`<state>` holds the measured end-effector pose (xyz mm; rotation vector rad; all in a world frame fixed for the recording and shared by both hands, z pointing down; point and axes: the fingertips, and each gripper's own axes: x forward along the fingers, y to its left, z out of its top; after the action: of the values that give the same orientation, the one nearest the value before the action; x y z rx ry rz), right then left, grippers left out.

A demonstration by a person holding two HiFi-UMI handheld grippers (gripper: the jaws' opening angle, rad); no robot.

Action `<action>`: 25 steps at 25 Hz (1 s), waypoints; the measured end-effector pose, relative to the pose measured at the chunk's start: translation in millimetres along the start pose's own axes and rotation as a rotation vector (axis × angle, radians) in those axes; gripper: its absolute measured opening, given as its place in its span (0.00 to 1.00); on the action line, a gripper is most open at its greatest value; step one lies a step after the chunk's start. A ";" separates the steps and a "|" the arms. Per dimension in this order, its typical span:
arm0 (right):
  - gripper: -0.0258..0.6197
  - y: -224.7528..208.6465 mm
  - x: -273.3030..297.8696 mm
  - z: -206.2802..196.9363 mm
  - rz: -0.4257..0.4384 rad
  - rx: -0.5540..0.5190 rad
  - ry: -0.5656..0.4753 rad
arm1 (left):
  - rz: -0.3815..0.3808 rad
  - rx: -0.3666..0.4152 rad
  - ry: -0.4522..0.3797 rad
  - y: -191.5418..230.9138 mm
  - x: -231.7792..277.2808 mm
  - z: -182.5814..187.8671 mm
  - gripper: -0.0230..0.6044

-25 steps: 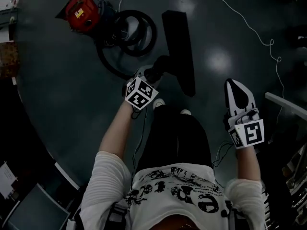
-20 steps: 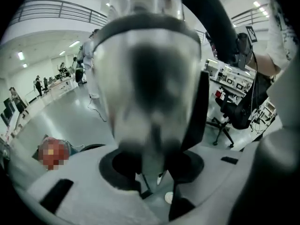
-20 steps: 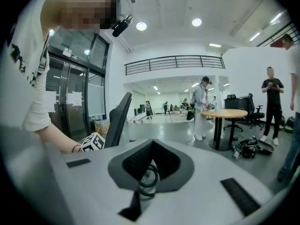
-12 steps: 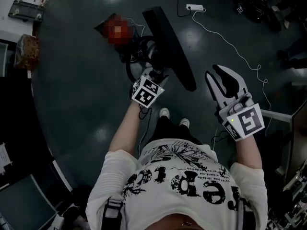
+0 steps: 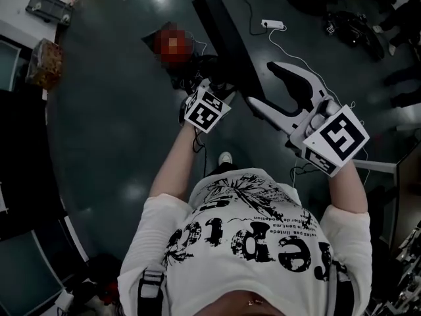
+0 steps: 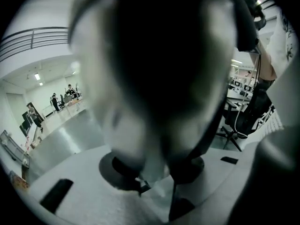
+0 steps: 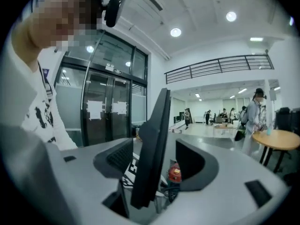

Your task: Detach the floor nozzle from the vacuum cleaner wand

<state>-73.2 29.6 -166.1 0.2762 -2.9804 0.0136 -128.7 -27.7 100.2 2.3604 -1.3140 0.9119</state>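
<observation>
The black floor nozzle (image 5: pixel 227 31) is a long flat bar, raised above the dark floor. My left gripper (image 5: pixel 214 89) is shut on the wand (image 5: pixel 220 78) where it joins the nozzle. In the left gripper view the dark, blurred wand (image 6: pixel 164 78) fills the space between the jaws of the left gripper (image 6: pixel 154 172). My right gripper (image 5: pixel 262 84) reaches in from the right and its jaws are opening. In the right gripper view the nozzle (image 7: pixel 152 144) stands edge-on between the jaws of the right gripper (image 7: pixel 154 165), and neither pad touches it. The red vacuum body (image 7: pixel 174 175) shows below.
The vacuum body and hose (image 5: pixel 191 61) lie on the floor under my left gripper. A white power strip (image 5: pixel 273 25) with its cable lies beyond the nozzle. A box (image 5: pixel 45 63) sits at the left edge. The person's shoe (image 5: pixel 225 158) is below. Glass doors (image 7: pixel 105 111) and a round table (image 7: pixel 276 139) stand around.
Both grippers have risen, and the nozzle has come up off the floor with the left one. The right gripper has swung in towards the nozzle, and its jaws have gone from shut to wide apart.
</observation>
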 end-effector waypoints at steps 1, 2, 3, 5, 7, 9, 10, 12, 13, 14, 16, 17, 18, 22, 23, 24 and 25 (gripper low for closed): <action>0.44 4.9 0.8 -0.6 0.013 0.016 0.008 | 0.004 0.010 0.008 -1.2 -0.5 -0.4 0.27; 0.44 7.3 3.5 -5.4 0.011 0.014 0.033 | 0.005 0.023 0.016 -3.6 -0.6 -0.6 0.27; 0.45 7.1 8.9 -13.7 0.000 -0.007 0.075 | 0.004 0.034 0.023 -5.8 -0.5 -0.5 0.27; 0.45 3.5 24.1 -31.7 -0.021 -0.048 0.162 | -0.001 0.054 0.033 -8.6 0.1 0.9 0.27; 0.45 0.9 36.3 -43.5 -0.031 -0.035 0.210 | -0.006 0.078 0.044 -13.3 2.2 1.8 0.27; 0.45 -0.3 41.5 -53.2 -0.042 -0.025 0.250 | -0.012 0.106 0.056 -20.6 5.9 1.4 0.27; 0.45 -0.1 42.2 -57.8 -0.041 -0.026 0.273 | -0.015 0.117 0.062 -23.2 7.6 0.9 0.27; 0.44 0.2 41.2 -64.8 -0.037 -0.021 0.314 | -0.018 0.130 0.069 -25.3 9.5 -1.1 0.27; 0.40 -0.4 39.4 -66.9 -0.038 -0.007 0.324 | -0.018 0.135 0.071 -26.0 10.2 -2.0 0.27; 0.35 -1.7 36.3 -67.8 -0.039 0.017 0.324 | -0.017 0.138 0.068 -27.3 11.0 -1.6 0.27; 0.30 -5.7 26.6 -64.6 -0.042 0.074 0.299 | -0.016 0.143 0.036 -32.4 13.4 5.9 0.27; 0.29 -7.8 21.2 -60.1 -0.043 0.095 0.274 | -0.014 0.141 0.001 -35.2 14.0 13.1 0.27; 0.28 -9.3 16.5 -54.0 -0.042 0.108 0.246 | -0.009 0.138 -0.046 -37.2 13.5 21.5 0.27; 0.27 -5.6 8.0 -30.9 -0.025 0.097 0.169 | 0.031 0.110 -0.275 -37.7 4.7 50.0 0.27; 0.27 -2.7 6.8 -28.3 -0.014 0.097 0.166 | 0.035 0.086 -0.331 -37.6 3.9 54.9 0.28; 0.27 0.9 5.6 -26.1 -0.002 0.099 0.166 | 0.033 0.057 -0.384 -37.7 3.9 60.0 0.28; 0.26 4.8 4.3 -23.6 0.010 0.097 0.168 | 0.022 0.035 -0.426 -38.5 5.0 65.0 0.28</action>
<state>-74.7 34.0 -142.1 0.2576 -2.8184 0.1746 -69.3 -44.2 56.2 2.6703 -1.4813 0.4497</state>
